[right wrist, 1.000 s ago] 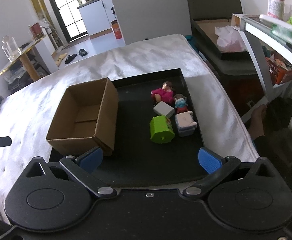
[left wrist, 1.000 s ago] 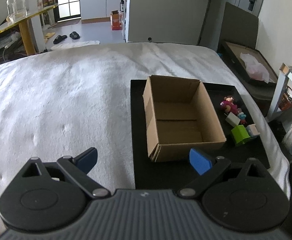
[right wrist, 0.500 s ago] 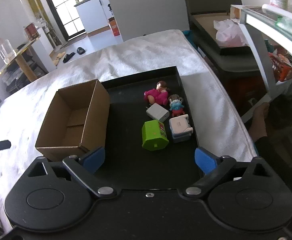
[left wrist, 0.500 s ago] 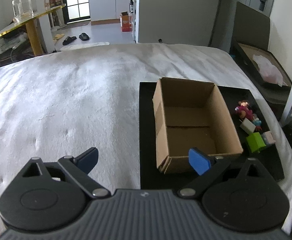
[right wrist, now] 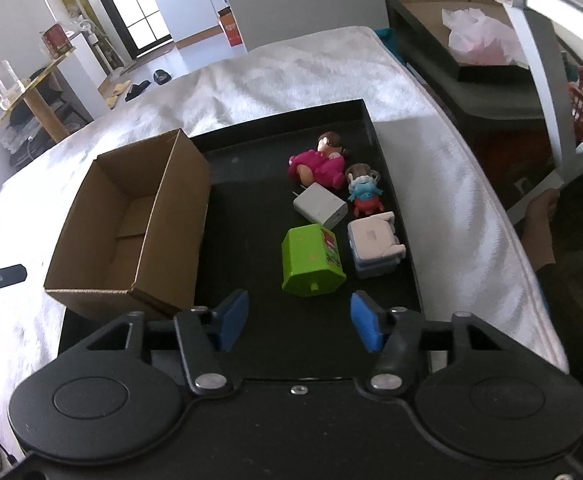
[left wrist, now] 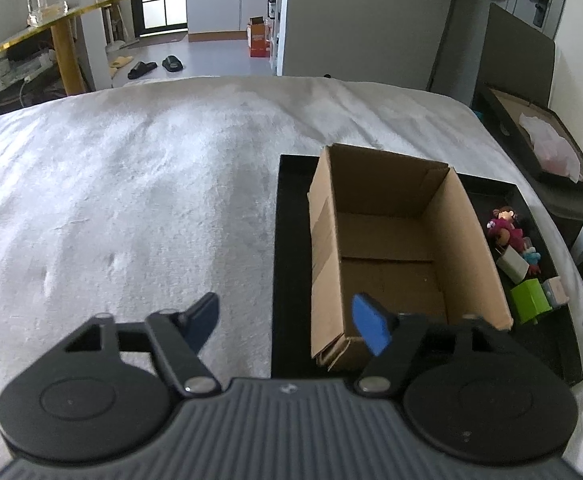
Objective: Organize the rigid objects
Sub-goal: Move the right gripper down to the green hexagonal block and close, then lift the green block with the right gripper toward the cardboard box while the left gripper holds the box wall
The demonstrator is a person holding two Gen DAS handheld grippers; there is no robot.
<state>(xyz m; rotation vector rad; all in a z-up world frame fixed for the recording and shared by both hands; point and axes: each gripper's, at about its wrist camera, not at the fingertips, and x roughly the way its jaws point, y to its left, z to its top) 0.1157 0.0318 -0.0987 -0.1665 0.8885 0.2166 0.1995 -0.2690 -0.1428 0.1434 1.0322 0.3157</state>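
Since a second ago the right gripper (right wrist: 299,326) has drawn in over the black tray (right wrist: 331,118), so that the green block (right wrist: 311,260) now lies just ahead of its fingertips, while the left gripper (left wrist: 287,324) has drifted rightward, its blue pad now overlapping the near wall of the cardboard box (left wrist: 395,240); both grippers stand wide open and hold nothing. The box sits empty on the left part of the tray, which lies on the white bed (left wrist: 131,180); the toys are still clustered on the tray to its right: the green block, a white and grey toy (right wrist: 375,246) just beside it, a white charger (right wrist: 319,205), a small blue figure (right wrist: 365,194) and a pink doll (right wrist: 317,162). The risk, as I judge it, lies in that crowding; a finger coming down on the right of the green block could catch the white and grey toy and shove it toward the tray's edge, or pinch both at once; the block lies tilted, so a grip on its sloped faces may slip; and the soft bed may let the tray rock under pressure, or the light box slide if the left gripper bumps its wall.
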